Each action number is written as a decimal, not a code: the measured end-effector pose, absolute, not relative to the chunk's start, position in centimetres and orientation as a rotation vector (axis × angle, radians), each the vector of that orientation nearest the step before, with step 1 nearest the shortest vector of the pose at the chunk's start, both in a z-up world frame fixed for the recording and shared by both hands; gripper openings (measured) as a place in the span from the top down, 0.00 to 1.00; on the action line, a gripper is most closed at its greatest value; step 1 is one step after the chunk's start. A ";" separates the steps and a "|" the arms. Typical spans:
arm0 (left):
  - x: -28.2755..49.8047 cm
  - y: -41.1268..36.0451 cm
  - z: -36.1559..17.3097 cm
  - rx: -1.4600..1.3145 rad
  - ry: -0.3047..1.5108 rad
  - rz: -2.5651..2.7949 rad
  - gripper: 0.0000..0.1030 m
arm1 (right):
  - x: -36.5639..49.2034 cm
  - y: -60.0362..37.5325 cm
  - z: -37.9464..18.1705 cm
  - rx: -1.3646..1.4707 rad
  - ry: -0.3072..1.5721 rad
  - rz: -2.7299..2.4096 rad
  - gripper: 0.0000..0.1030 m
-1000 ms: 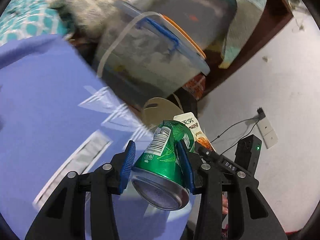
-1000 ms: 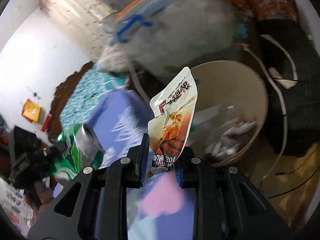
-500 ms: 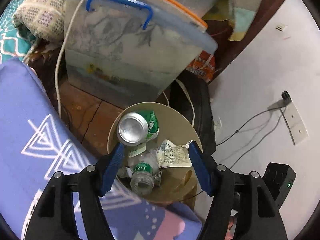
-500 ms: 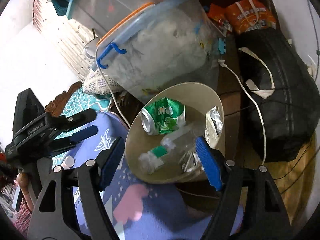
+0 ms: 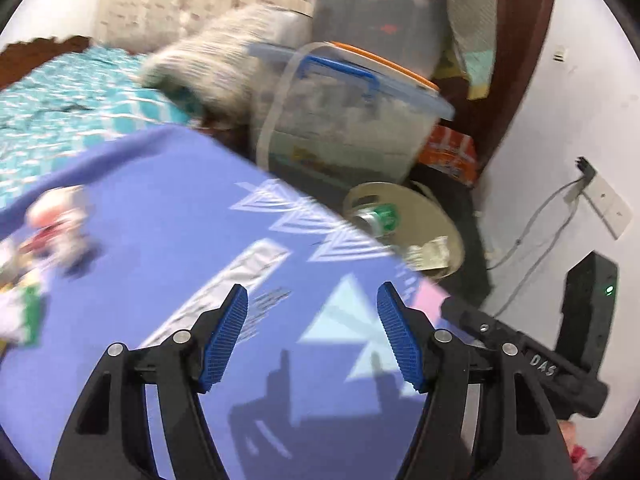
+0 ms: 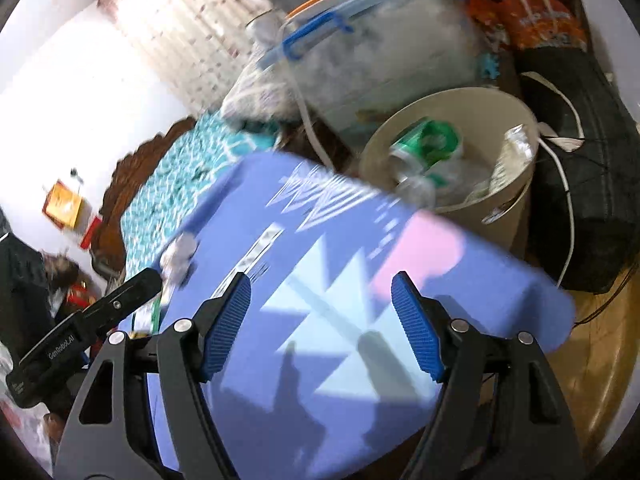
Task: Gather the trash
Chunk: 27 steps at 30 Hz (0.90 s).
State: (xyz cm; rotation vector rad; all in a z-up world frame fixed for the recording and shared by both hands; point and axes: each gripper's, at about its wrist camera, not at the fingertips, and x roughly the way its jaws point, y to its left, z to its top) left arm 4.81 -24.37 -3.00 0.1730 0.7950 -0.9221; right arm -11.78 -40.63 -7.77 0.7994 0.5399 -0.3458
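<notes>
A beige round bin (image 5: pixel 436 210) (image 6: pixel 480 104) stands on the floor past the far corner of the purple patterned mat (image 5: pixel 168 208) (image 6: pixel 320 320). In it lie a green can (image 5: pixel 382 216) (image 6: pixel 430 142), a clear bottle (image 6: pixel 420 188) and a silvery wrapper (image 6: pixel 514 152). My left gripper (image 5: pixel 312 324) is open and empty over the mat. My right gripper (image 6: pixel 320 312) is open too, with nothing between its blue pads. Blurred trash (image 5: pixel 56 224) (image 6: pixel 180 252) lies on the mat's left side, with a green and white packet (image 5: pixel 24 312) beside it.
A clear lidded storage box (image 5: pixel 352 120) (image 6: pixel 372 52) stands behind the bin, with an orange snack bag (image 5: pixel 452 152) (image 6: pixel 540 20) and a black bag (image 6: pixel 580 184) next to it. A teal bedspread (image 5: pixel 60 92) lies beyond the mat. Cables run along the white wall (image 5: pixel 560 120).
Both grippers opened and dropped the green can and the snack packet into the bin. Both then pulled back from the bin over the mat; the left one swung left.
</notes>
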 end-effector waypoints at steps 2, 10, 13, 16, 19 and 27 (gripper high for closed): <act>4.6 -21.2 -2.8 0.174 0.762 -0.862 0.38 | -11.4 -38.6 -7.5 0.780 0.552 -0.343 0.28; 3.9 -12.2 -2.8 0.194 0.674 -0.678 0.38 | -10.8 -33.2 -5.4 0.701 0.574 -0.363 0.22; 3.8 -9.9 -3.2 0.184 0.664 -0.657 0.37 | -10.6 -31.9 -5.3 0.672 0.590 -0.376 0.18; 3.9 -8.1 -3.7 0.170 0.668 -0.644 0.37 | -10.4 -30.5 -5.2 0.655 0.608 -0.378 0.13; 3.9 -7.4 -4.1 0.159 0.671 -0.640 0.37 | -10.2 -29.3 -5.1 0.641 0.611 -0.379 0.12; 4.3 -6.4 -5.5 0.145 0.688 -0.624 0.37 | -10.4 -28.1 -4.6 0.607 0.606 -0.421 0.06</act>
